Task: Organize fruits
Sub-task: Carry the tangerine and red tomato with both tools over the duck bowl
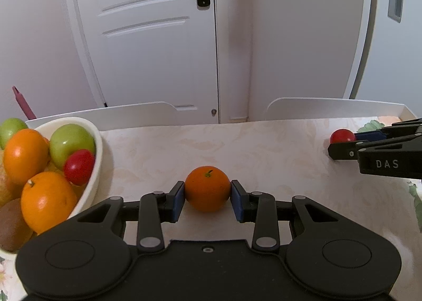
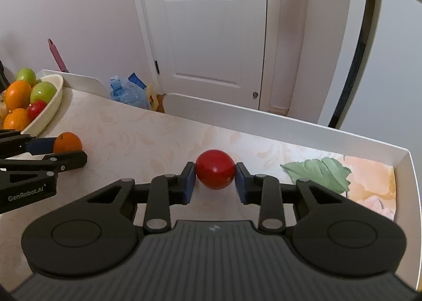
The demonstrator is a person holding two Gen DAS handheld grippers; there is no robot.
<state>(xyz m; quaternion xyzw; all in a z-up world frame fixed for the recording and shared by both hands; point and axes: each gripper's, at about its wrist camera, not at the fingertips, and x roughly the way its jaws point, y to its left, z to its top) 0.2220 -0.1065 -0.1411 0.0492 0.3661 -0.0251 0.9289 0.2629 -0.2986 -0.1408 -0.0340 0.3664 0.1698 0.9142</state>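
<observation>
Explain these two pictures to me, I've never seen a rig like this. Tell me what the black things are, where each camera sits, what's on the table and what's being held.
The black things are two hand-held grippers, each with a camera that looks forward along its fingers. One picture is the left gripper's view: its blue pads are shut on an orange resting on the table. The other is the right gripper's view: it is shut on a red fruit. Each gripper also shows at the edge of the other's picture. To the left stands a white bowl already holding oranges, green apples and a red fruit. No person's hand is visible.
</observation>
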